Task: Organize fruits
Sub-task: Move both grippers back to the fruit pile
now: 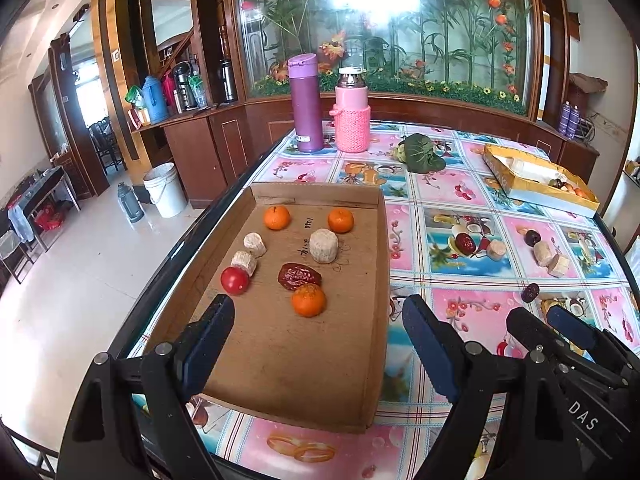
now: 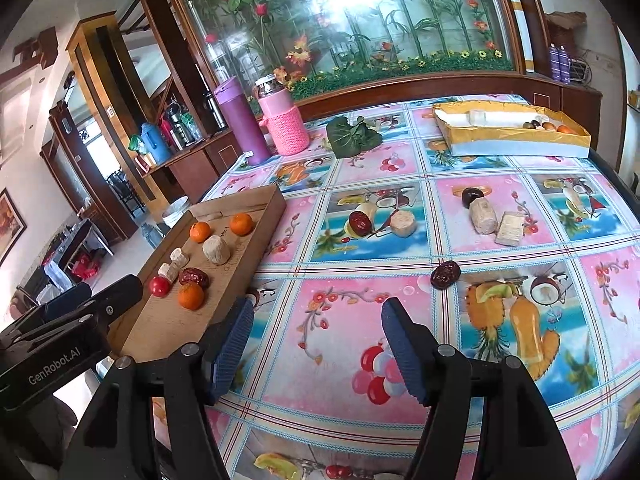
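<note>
A brown cardboard tray lies on the table's left side. It holds three oranges, a red tomato, a red date and three beige cylinder pieces. My left gripper is open and empty above the tray's near end. My right gripper is open and empty over the tablecloth, right of the tray. Loose on the cloth lie a date, another date with a beige piece, and a dark fruit beside two beige pieces.
A yellow box with several small fruits stands at the far right. A purple flask, a pink knitted flask and a green leafy vegetable stand at the back. The table edge runs along the tray's left side.
</note>
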Demonstrator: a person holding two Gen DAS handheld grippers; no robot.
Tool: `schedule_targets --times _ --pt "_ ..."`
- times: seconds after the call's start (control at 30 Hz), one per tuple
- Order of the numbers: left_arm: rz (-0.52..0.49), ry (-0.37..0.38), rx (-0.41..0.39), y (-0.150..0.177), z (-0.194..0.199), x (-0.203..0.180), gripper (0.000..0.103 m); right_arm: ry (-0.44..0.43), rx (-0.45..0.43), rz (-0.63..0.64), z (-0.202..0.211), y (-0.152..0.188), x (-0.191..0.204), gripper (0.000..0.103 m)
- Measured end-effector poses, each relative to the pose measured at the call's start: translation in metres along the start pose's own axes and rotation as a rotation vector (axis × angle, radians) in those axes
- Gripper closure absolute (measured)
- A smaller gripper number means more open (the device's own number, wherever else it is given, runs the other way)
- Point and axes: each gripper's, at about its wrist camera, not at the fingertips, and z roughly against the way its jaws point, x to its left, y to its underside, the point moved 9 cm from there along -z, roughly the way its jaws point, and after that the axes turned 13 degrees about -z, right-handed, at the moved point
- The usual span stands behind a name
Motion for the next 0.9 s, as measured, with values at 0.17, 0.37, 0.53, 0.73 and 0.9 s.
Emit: schedule_targets --times 0.17,0.37,0.53,0.73,0.9 --pt "-0.006 0.018 0.012 0.002 -0.002 -0.005 0.018 0.0 0.001 0.0 0.0 0.0 -0.001 0.032" --pt "-0.001 0.034 0.032 0.005 -0.008 -0.008 0.017 0.001 0.009 -0.002 -0.002 0.003 -0.003 0.031" --pt "0.004 0.072 0.057 0.008 -0.016 -0.014 0.018 0.003 0.017 -0.006 -0.005 0.005 -0.004 0.03" --pt "-0.012 0.12 0.083 0.011 -0.026 -0.028 0.018 0.014 0.016 -0.021 -0.007 0.001 -0.012 0.03" --pt "-0.062 0.167 0.121 0.015 -0.036 -0.05 0.018 0.054 -0.003 -0.056 0.0 -0.013 -0.041 0.029"
